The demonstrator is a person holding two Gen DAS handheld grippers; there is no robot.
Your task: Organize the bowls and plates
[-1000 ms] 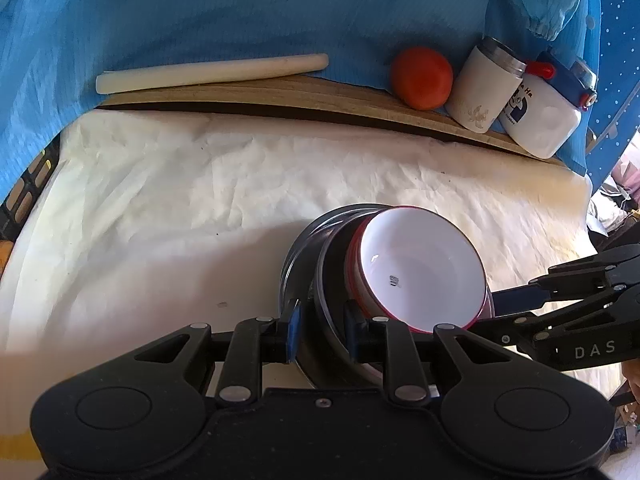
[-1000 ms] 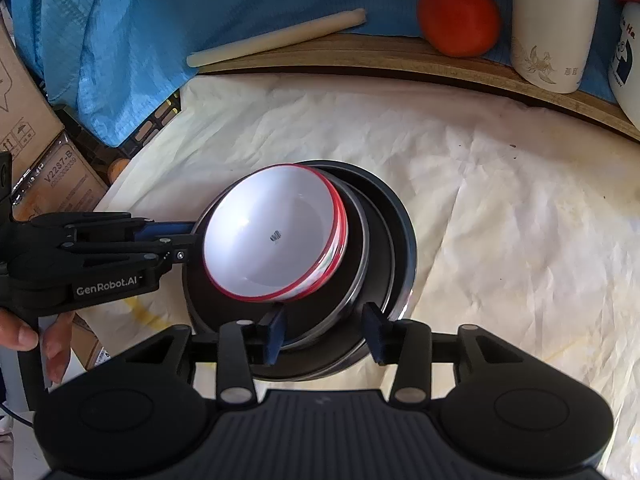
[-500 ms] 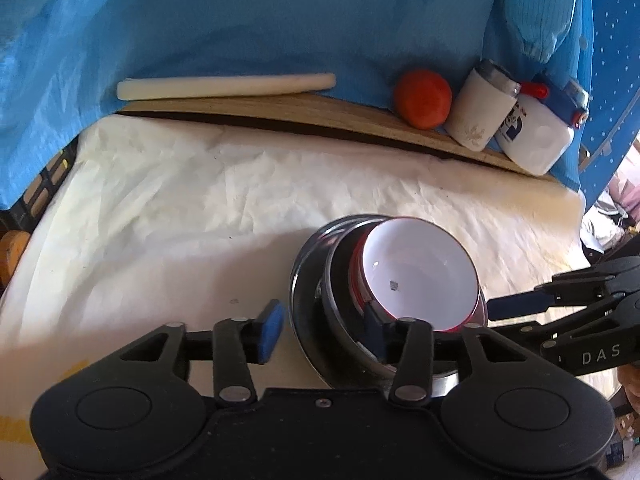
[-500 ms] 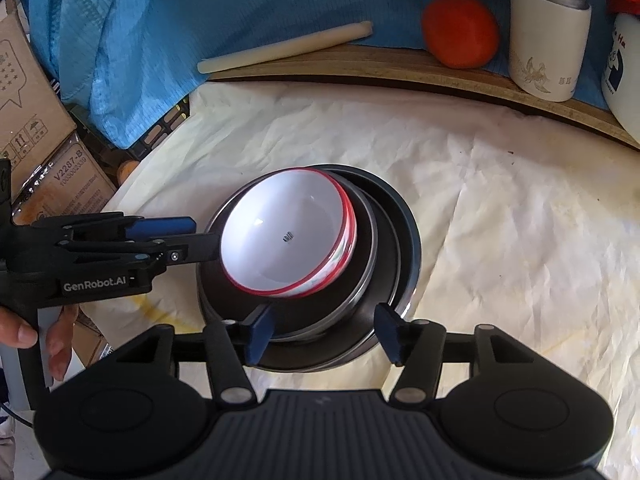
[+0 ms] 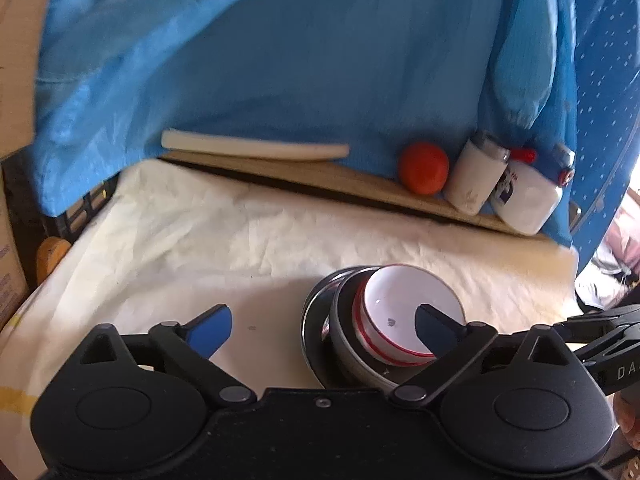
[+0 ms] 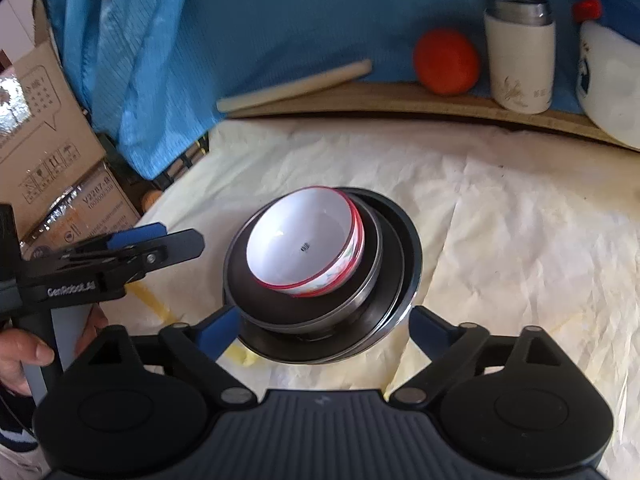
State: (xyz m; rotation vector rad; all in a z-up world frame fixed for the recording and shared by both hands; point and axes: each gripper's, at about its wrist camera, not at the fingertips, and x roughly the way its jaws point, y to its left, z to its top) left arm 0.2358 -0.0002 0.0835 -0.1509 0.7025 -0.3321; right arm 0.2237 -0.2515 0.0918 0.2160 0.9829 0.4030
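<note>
A white bowl with a red rim (image 6: 300, 244) sits in a metal bowl (image 6: 370, 276), which rests on a dark plate (image 6: 408, 256) on the cream cloth. My right gripper (image 6: 324, 328) is just in front of this stack. Its jaws are opening wide, one finger on each side of the plate's near edge, and the pads do not press on it. In the left wrist view the white bowl (image 5: 404, 308) lies ahead and to the right. My left gripper (image 5: 324, 330) is opening too, with nothing gripped. Its right finger shows in front of the bowl.
At the back, a wooden board (image 5: 320, 176) carries a pale rolling pin (image 5: 256, 150), an orange-red fruit (image 5: 424, 168), a white tumbler (image 5: 474, 184) and a white bottle (image 5: 528, 200). Blue fabric (image 5: 320, 60) hangs behind. Cardboard boxes (image 6: 48, 152) stand off the left edge. A hand (image 6: 24, 356) holds the left gripper.
Both grippers were closed around the stack's rim a second ago. Their jaws have since spread wide and let go, and both have drawn back a little. The stack stays on the cloth.
</note>
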